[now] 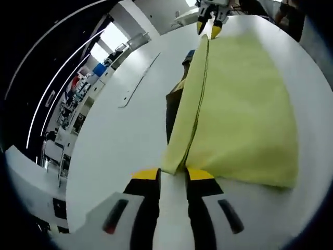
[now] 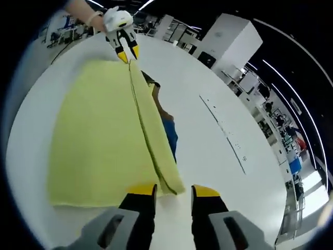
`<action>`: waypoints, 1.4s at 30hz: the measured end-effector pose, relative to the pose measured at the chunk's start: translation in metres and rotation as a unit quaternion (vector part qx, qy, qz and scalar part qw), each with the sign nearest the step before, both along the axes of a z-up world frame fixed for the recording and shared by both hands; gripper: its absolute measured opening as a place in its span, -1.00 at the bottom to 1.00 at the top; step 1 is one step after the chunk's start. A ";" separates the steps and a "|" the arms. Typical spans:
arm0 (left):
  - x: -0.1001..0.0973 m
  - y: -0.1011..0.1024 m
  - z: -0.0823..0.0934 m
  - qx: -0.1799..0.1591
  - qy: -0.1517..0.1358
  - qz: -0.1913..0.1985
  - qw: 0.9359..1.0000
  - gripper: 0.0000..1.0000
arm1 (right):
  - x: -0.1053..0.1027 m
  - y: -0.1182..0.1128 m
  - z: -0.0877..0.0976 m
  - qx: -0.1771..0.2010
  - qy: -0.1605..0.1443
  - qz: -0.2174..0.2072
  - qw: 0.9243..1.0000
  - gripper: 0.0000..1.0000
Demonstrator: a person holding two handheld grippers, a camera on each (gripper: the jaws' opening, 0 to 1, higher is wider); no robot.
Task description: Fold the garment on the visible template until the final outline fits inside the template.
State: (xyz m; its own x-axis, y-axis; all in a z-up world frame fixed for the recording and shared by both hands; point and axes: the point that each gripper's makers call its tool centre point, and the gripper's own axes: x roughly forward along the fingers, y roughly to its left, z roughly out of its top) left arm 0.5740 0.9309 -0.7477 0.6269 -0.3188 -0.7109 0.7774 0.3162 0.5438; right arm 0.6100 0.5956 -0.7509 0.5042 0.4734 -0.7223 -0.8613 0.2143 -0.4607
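Two yellow-tipped fingers [image 1: 156,174] of the left gripper [image 1: 173,174] rise from the bottom of the left gripper view, a narrow gap between them, pinching the near corner of the folded yellow garment [image 1: 239,109]. The cloth runs up the white desk [image 1: 119,146] to the right gripper [image 1: 209,27] at the top, closed on the far corner. A dark template [image 1: 170,112] peeks out along the fold's left side.

In the right gripper view, the fingers [image 2: 141,190] at the bottom stand slightly apart around the garment's near corner [image 2: 171,185]; whether they grip it I cannot tell. The garment [image 2: 99,140] lies left of centre, and the left gripper [image 2: 126,53] holds its upper corner.
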 end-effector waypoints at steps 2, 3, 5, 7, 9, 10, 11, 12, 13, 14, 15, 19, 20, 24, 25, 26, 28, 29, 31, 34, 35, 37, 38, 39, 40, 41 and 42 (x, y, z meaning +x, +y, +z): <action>0.000 -0.003 0.002 -0.005 -0.005 -0.001 1.000 -0.72 | 0.001 0.001 -0.001 -0.012 -0.010 0.009 1.000 -0.53; 0.000 -0.004 0.001 -0.010 0.002 0.000 1.000 -0.72 | 0.000 0.002 -0.002 -0.015 -0.012 0.013 1.000 -0.53; 0.001 -0.004 -0.001 -0.014 0.007 0.007 1.000 -0.71 | 0.000 0.003 -0.004 -0.020 -0.014 0.017 1.000 -0.57; 0.003 -0.002 -0.001 -0.012 0.005 0.008 1.000 -0.72 | 0.001 0.004 -0.005 -0.027 -0.020 0.023 0.999 -0.63; 0.003 -0.002 -0.001 -0.014 0.006 0.010 1.000 -0.76 | 0.002 0.004 -0.004 -0.035 -0.029 0.030 0.998 -0.68; 0.003 -0.001 -0.001 -0.014 0.007 0.010 1.000 -0.78 | 0.002 0.004 -0.004 -0.036 -0.031 0.031 0.998 -0.72; 0.003 0.000 -0.001 -0.012 0.006 0.010 1.000 -0.79 | 0.002 0.004 -0.003 -0.036 -0.033 0.032 0.998 -0.74; 0.003 0.000 0.000 -0.018 0.007 0.011 1.000 -0.79 | 0.002 0.004 -0.003 -0.037 -0.034 0.032 0.998 -0.77; 0.001 -0.001 -0.001 -0.040 0.020 0.026 0.999 -0.82 | 0.002 0.003 -0.003 -0.037 -0.033 0.032 0.998 -0.81; 0.002 0.000 0.000 -0.037 0.018 0.027 0.999 -0.85 | 0.003 0.002 -0.001 -0.036 -0.036 0.029 0.998 -0.85; 0.002 0.000 0.002 -0.033 0.012 0.021 0.999 -0.92 | 0.003 0.002 0.000 -0.035 -0.038 0.030 0.998 -0.92; 0.004 -0.004 0.007 -0.048 0.013 0.021 0.999 -0.99 | 0.004 0.002 0.007 -0.022 -0.035 0.024 0.999 -1.00; 0.005 -0.005 0.008 -0.057 0.018 0.024 0.998 -0.99 | 0.005 0.002 0.008 -0.018 -0.033 0.020 0.999 -1.00; 0.011 -0.005 0.014 -0.125 0.050 0.073 0.988 -1.00 | 0.007 0.005 0.013 0.020 -0.003 -0.005 1.000 -1.00; 0.013 -0.003 0.013 -0.142 0.069 0.089 0.983 -1.00 | 0.008 0.005 0.013 0.036 0.016 -0.020 0.999 -1.00; 0.016 0.000 0.012 -0.160 0.080 0.118 0.977 -1.00 | 0.010 0.003 0.012 0.040 0.029 -0.029 0.998 -1.00; 0.024 0.001 0.011 -0.212 0.102 0.160 0.959 -1.00 | 0.018 0.004 0.012 0.080 0.058 -0.068 0.993 -1.00; 0.028 0.005 0.009 -0.233 0.114 0.187 0.948 -1.00 | 0.022 0.005 0.012 0.104 0.077 -0.091 0.987 -1.00; 0.032 0.007 0.006 -0.257 0.129 0.215 0.933 -1.00 | 0.026 0.003 0.009 0.132 0.115 -0.129 0.976 -1.00; 0.037 0.008 0.001 -0.295 0.153 0.254 0.908 -1.00 | 0.030 0.001 0.001 0.159 0.151 -0.164 0.962 -1.00; 0.038 0.008 -0.001 -0.303 0.160 0.262 0.902 -1.00 | 0.031 0.002 -0.001 0.167 0.161 -0.173 0.957 -1.00; 0.039 0.008 -0.003 -0.310 0.166 0.271 0.896 -1.00 | 0.033 0.003 -0.006 0.187 0.181 -0.195 0.946 -1.00; 0.040 0.009 -0.005 -0.309 0.167 0.273 0.895 -1.00 | 0.034 0.004 -0.008 0.194 0.187 -0.202 0.942 -1.00; 0.040 0.009 -0.006 -0.312 0.170 0.278 0.892 -1.00 | 0.034 0.004 -0.009 0.197 0.192 -0.208 0.939 -1.00; 0.041 0.010 -0.008 -0.315 0.172 0.284 0.889 -1.00 | 0.035 0.004 -0.010 0.204 0.196 -0.213 0.935 -1.00; 0.041 0.010 -0.008 -0.317 0.175 0.287 0.887 -1.00 | 0.036 0.004 -0.012 0.206 0.200 -0.216 0.933 -1.00; 0.041 0.010 -0.009 -0.317 0.176 0.288 0.886 -1.00 | 0.037 0.003 -0.012 0.207 0.199 -0.218 0.933 -1.00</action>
